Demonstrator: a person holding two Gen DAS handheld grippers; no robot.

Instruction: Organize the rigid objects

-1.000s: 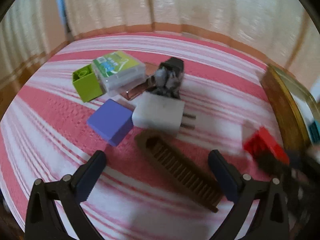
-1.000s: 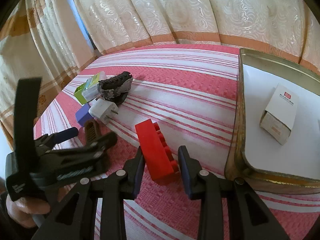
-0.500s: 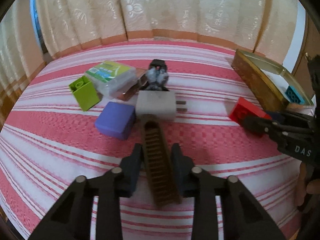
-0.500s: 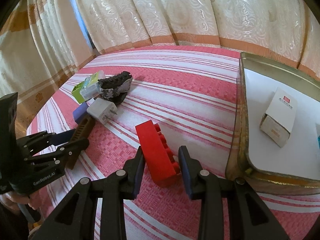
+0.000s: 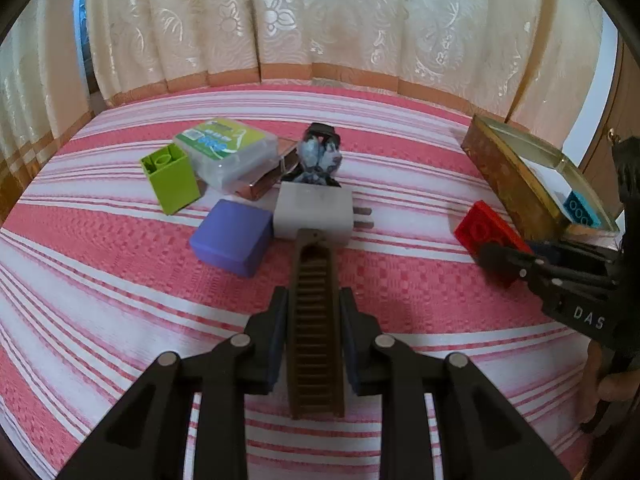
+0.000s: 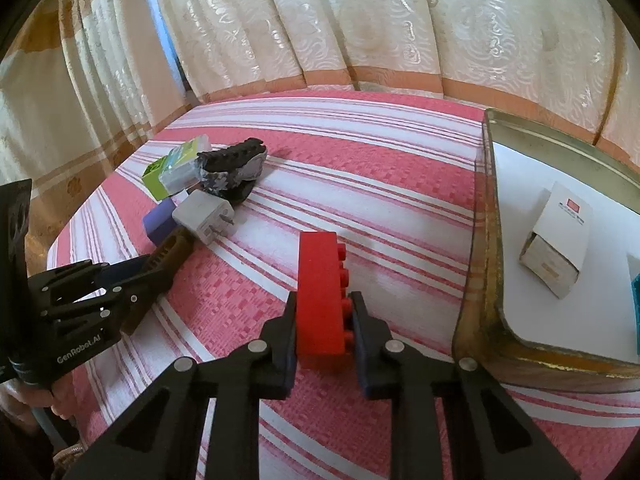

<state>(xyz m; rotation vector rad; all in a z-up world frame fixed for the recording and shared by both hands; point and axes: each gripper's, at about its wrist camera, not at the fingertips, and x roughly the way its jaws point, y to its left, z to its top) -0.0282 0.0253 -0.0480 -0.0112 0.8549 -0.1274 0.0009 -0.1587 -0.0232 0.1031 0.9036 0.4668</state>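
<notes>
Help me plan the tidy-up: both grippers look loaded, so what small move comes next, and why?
Probably lift the right gripper and carry the red brick over the tin tray's rim. Its jaws already clamp the brick, and the tray sits just to its right.

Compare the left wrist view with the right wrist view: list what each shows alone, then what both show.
Only the left wrist view shows the copper-coloured case under the clear box.

Only the right wrist view shows the white carton in the tin tray.

Both show the left hand-held gripper around the brown comb, the right hand-held gripper around the red brick, plus the white charger and purple block.
</notes>
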